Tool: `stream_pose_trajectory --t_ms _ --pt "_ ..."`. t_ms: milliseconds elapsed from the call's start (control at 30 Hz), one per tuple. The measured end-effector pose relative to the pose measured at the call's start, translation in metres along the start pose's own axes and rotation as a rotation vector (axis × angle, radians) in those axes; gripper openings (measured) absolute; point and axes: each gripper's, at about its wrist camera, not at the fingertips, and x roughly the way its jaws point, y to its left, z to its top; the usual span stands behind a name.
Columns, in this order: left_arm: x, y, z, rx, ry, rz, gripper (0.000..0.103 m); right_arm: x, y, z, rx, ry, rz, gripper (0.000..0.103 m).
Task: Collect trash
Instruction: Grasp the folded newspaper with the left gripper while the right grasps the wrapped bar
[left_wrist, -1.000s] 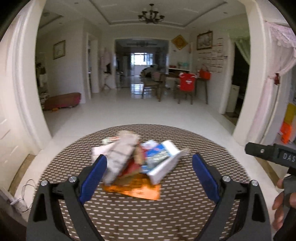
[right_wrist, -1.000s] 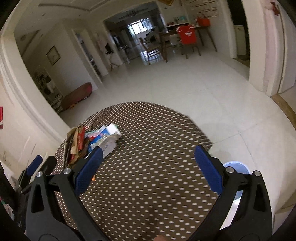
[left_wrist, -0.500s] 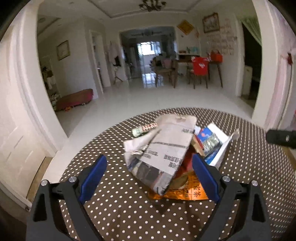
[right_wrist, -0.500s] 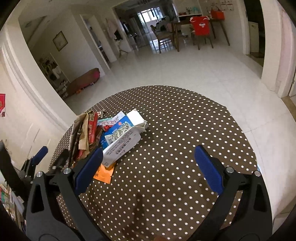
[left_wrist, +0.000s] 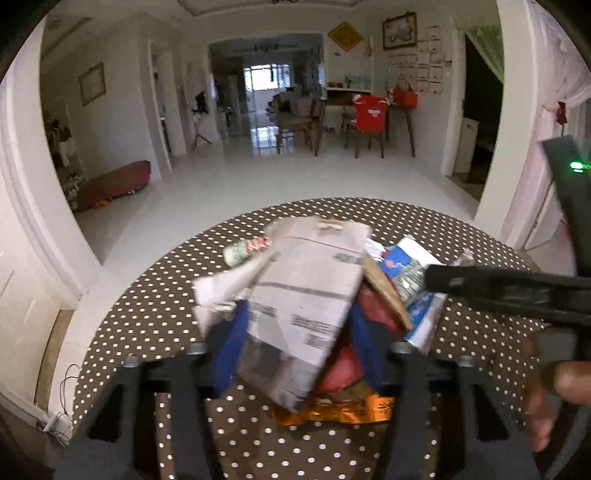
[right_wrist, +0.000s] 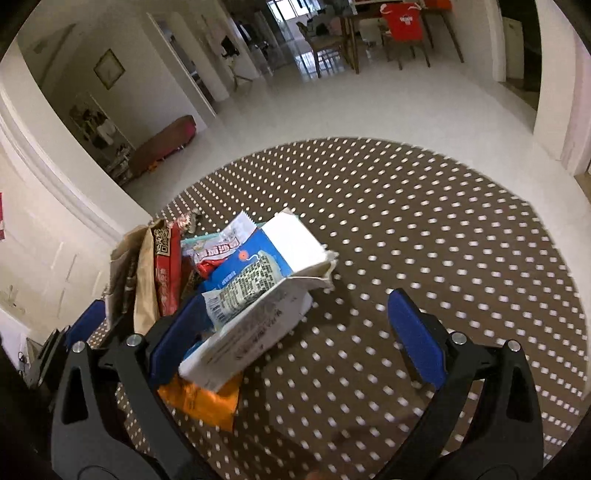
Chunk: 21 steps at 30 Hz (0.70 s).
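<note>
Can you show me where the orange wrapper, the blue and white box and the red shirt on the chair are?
orange wrapper (right_wrist: 201, 400): right wrist view, middle of its flat face.
blue and white box (right_wrist: 255, 295): right wrist view, printed side.
red shirt (left_wrist: 370, 115): left wrist view, the chest, far back in the room.

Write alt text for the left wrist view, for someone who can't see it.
The left gripper, seen from its own camera, has its blue fingers closed around a folded newspaper atop a trash pile on a round polka-dot table, with a tiled room behind.
</note>
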Motion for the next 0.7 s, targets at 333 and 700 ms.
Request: stream_pose_trajectory --t_ms 333,700 --pt "-0.013 0.016 -0.007 -0.082 -0.050 -0.021 0.013 -0.024 -0.015 -0.021 -0.018 0.005 0.027 0.039" --pt "-0.071 0.021 -0.059 -0.148 -0.125 -0.033 0.008 -0.076 -0.036 -0.044 -0.106 -0.033 -0.054 0.068"
